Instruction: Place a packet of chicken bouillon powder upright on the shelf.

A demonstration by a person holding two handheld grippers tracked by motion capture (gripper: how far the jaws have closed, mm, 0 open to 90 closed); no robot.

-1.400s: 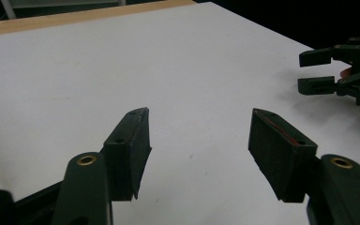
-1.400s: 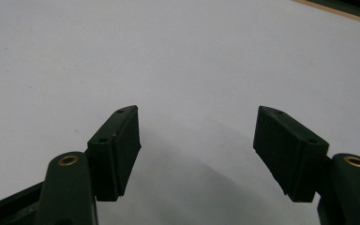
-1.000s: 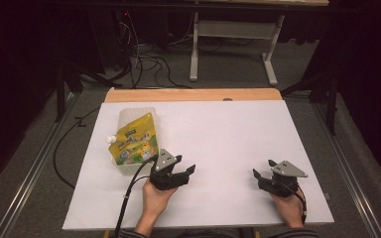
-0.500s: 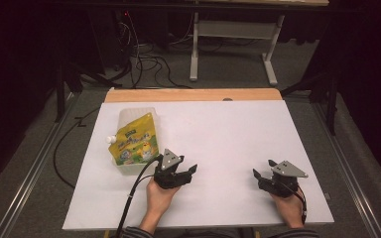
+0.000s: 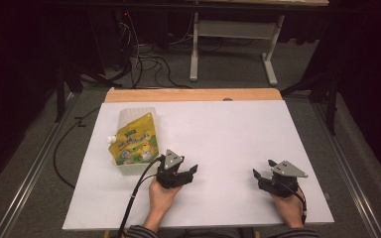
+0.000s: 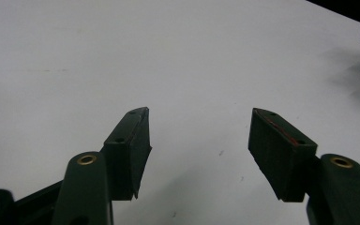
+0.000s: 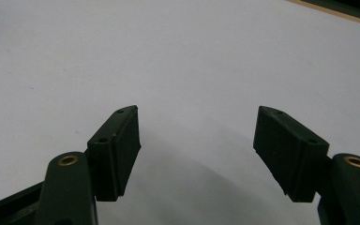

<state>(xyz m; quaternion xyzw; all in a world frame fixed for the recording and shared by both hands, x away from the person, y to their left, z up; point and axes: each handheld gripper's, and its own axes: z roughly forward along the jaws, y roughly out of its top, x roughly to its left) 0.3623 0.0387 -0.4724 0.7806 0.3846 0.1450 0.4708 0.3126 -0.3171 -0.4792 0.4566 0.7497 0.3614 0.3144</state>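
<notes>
**Presently: both grippers idle on the desk, pouch untouched**

The desk (image 5: 228,129) carries a smooth, matt white sheet over a pale wooden top, whose far edge shows as a bare strip. The sheet is flat and unmarked save for a few faint specks seen in the left gripper view.

The pouch (image 5: 131,144) lies flat at the near-left part of the desk. It is a soft, glossy plastic bag, roughly five-sided, printed in yellow and green with cartoon figures, clear film around its edges and a small white cap at its left corner. It sits just beside the left gripper (image 5: 191,171), to that gripper's left, with no contact between them.

The left gripper is a black, angular tool topped by a grey three-cornered plate, held in a hand (image 5: 161,198) and trailing a black cable toward the near edge. Its fingers (image 6: 133,145) are blocky, dark wedges with flat rubbery pads; they stand wide apart, with bare white sheet between them and nothing held.

The right gripper (image 5: 258,176) rests at the near-right part of the desk, well apart from the pouch. Its fingers (image 7: 117,150) are likewise spread wide and hold nothing.

Nothing lies between the pouch and either gripper. Beyond the desk, a grey carpeted floor (image 5: 357,148) carries loose cables (image 5: 144,62) and the pale metal legs of a second table (image 5: 233,34); the surroundings are dark.
</notes>
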